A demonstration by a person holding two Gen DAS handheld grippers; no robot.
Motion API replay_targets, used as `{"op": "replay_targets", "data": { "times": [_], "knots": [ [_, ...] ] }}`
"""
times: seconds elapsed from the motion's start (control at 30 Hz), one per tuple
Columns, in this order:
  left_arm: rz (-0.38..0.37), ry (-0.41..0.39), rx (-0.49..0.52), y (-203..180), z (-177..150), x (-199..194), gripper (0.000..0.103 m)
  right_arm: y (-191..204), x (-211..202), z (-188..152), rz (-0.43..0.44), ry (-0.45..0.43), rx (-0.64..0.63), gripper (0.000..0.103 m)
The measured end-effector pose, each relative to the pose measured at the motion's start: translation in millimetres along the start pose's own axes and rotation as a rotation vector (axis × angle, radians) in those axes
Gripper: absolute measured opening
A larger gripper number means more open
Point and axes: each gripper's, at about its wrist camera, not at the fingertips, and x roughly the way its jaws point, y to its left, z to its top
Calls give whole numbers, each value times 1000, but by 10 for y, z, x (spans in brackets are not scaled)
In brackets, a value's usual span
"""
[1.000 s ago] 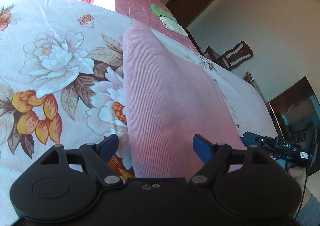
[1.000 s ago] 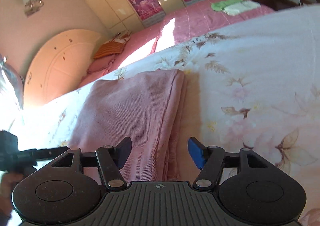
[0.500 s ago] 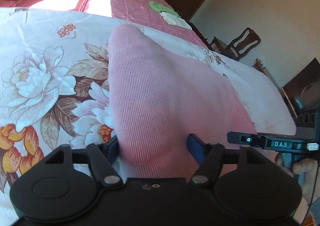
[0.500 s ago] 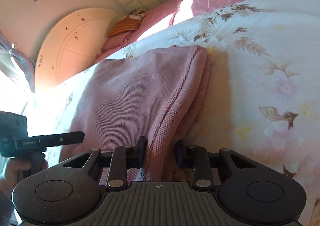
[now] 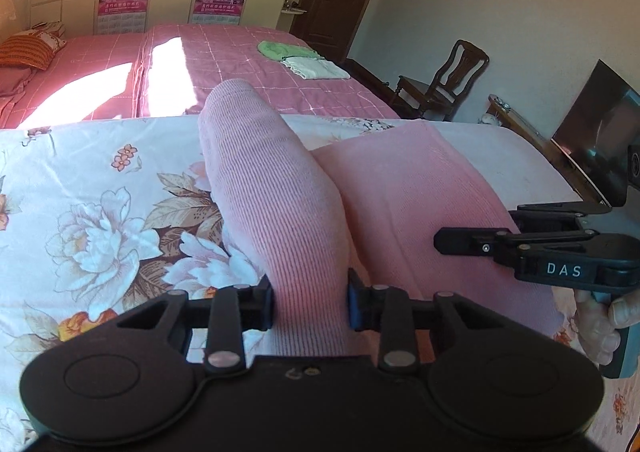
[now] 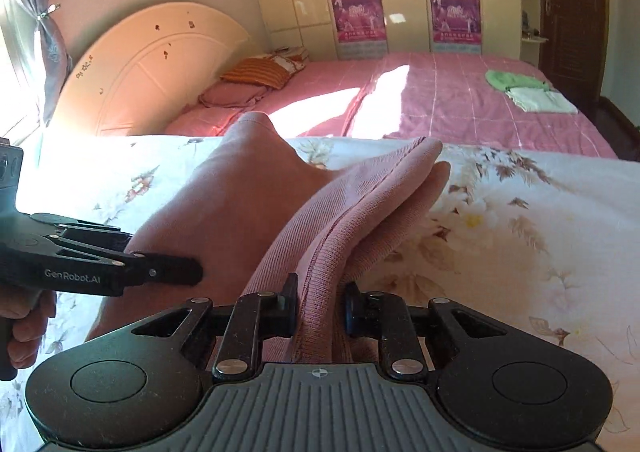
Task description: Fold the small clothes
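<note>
- Now, my left gripper [image 5: 310, 302]: jaws clamped on a bunched ridge of the pink knit garment [image 5: 276, 187], lifted off the floral sheet [image 5: 92, 211].
- My right gripper [image 6: 320, 306]: jaws pinched on the garment's seamed edge, layers rising between the fingers.
- I see the rest of the cloth sagging between both grips, resting on the sheet.
- Beyond: pink bedspread [image 6: 448, 107] with green and white folded items [image 6: 528, 91]; wooden chair [image 5: 448, 83] by the wall.

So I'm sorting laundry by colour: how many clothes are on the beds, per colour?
Pink: 1, pink garment, held by left hand-held gripper and right hand-held gripper
Green: 1, green garment
White: 1, white garment
Total: 3
</note>
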Motion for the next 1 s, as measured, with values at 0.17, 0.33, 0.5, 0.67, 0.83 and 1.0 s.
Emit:
{"op": "replay_targets", "data": {
  "times": [0.17, 0.33, 0.5, 0.67, 0.83, 1.0],
  "knots": [
    [24, -16, -16, 300, -62, -419, 31, 527, -42, 116, 36, -28, -47, 20],
    [47, -29, -67, 782, -237, -835, 31, 1073, 190, 115, 84, -25, -64, 20],
    [46, -38, -151, 1297, -571, -1160, 31, 1536, 515, 16, 147, 7, -68, 20],
    [2, -64, -263, 1794, -929, -1333, 31, 1838, 742, -147, 194, 41, -63, 20],
    [-30, -70, -398, 2159, -1209, -1195, 47, 1635, 989, -353, 159, 106, 24, 20],
    [11, -80, -371, 2184, -1219, -1159, 71, 1315, 1090, -538, 180, 132, 179, 23]
  ]
}}
